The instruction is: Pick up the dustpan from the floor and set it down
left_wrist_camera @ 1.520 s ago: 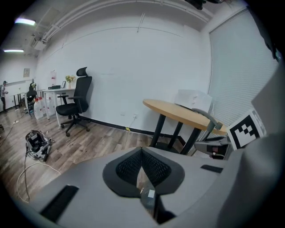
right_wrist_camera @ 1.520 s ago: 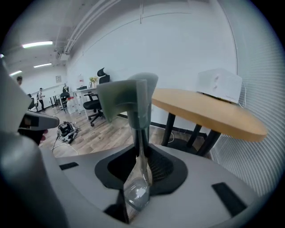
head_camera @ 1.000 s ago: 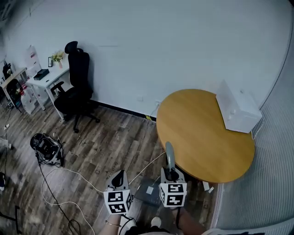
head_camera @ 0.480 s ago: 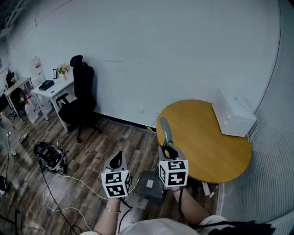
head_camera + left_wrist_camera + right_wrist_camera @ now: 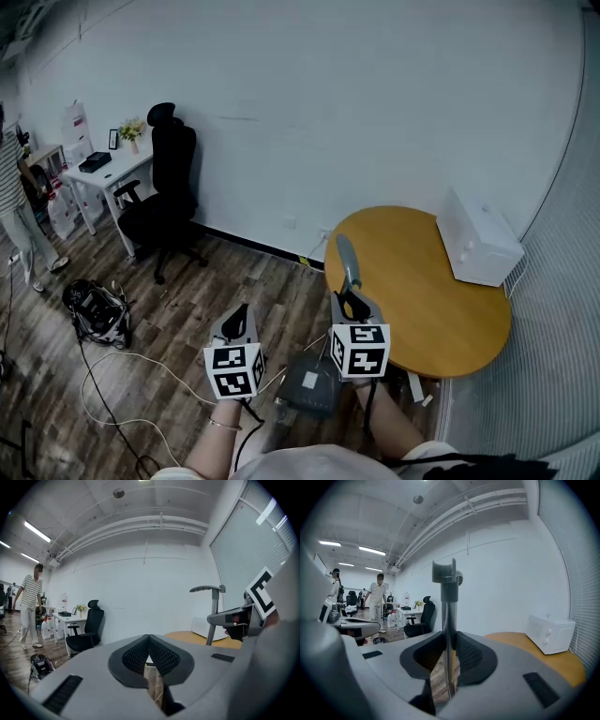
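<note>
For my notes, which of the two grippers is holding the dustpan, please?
The right gripper: the dustpan's handle sits between its fingers; the left gripper holds nothing.

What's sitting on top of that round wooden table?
Only a white box-shaped appliance near its far edge; the rest of the table looks bare. The right gripper and the dustpan handle it grips cover a strip at the table's left edge.

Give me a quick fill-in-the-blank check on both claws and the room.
The right claw is shut on the ___ of the dustpan.
The left claw is shut and holds ___.
The microwave sits on the round wooden ___.
The black chair stands beside a white ___.
Missing words: handle; nothing; table; desk.
</note>
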